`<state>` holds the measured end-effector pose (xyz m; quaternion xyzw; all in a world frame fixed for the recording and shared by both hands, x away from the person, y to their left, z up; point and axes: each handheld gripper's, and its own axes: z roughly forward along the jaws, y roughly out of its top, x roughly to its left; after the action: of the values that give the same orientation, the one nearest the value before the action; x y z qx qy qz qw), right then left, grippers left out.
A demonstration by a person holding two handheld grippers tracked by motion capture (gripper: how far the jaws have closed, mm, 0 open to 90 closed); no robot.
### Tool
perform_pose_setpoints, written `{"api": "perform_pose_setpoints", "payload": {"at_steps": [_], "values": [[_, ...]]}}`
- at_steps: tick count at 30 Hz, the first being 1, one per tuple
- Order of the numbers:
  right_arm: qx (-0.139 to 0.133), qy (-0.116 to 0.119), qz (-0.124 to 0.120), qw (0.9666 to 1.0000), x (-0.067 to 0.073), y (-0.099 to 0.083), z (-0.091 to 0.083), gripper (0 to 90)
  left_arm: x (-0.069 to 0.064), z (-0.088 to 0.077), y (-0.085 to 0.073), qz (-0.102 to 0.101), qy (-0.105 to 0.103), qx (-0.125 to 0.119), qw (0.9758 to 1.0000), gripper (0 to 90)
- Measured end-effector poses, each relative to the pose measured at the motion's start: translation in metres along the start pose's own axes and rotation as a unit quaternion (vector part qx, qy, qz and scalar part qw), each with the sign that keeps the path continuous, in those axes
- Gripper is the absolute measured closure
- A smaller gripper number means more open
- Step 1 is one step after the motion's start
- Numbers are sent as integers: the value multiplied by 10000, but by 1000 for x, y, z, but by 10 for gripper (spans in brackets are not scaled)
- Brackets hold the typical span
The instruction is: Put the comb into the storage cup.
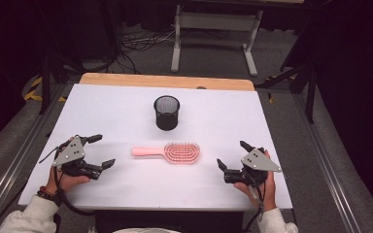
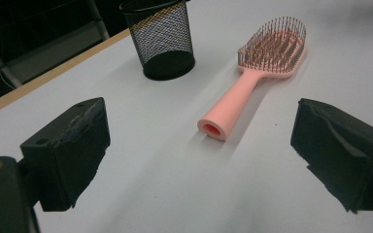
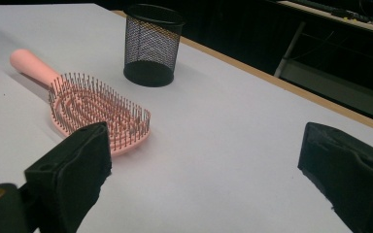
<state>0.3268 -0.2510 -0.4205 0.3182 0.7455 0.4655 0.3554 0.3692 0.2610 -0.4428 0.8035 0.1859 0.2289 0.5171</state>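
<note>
Pink hairbrush (image 1: 167, 152) betw. both hand-held grippers, untouched

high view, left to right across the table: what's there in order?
left gripper, jaws open → pink hairbrush, handle end first, with the black mesh cup standing behind it → right gripper, jaws open.
</note>
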Motion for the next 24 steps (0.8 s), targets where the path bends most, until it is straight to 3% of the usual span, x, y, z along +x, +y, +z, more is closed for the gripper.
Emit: {"api": "perform_pose_setpoints", "payload": {"at_steps": [8, 24], "values": [[162, 165, -47, 9997, 2, -1, 5, 57, -1, 2, 0, 2, -76, 151, 9999, 80], [342, 291, 40, 9990, 1, -3, 11, 57, 1, 7, 4, -36, -20, 276, 9996, 91]]}}
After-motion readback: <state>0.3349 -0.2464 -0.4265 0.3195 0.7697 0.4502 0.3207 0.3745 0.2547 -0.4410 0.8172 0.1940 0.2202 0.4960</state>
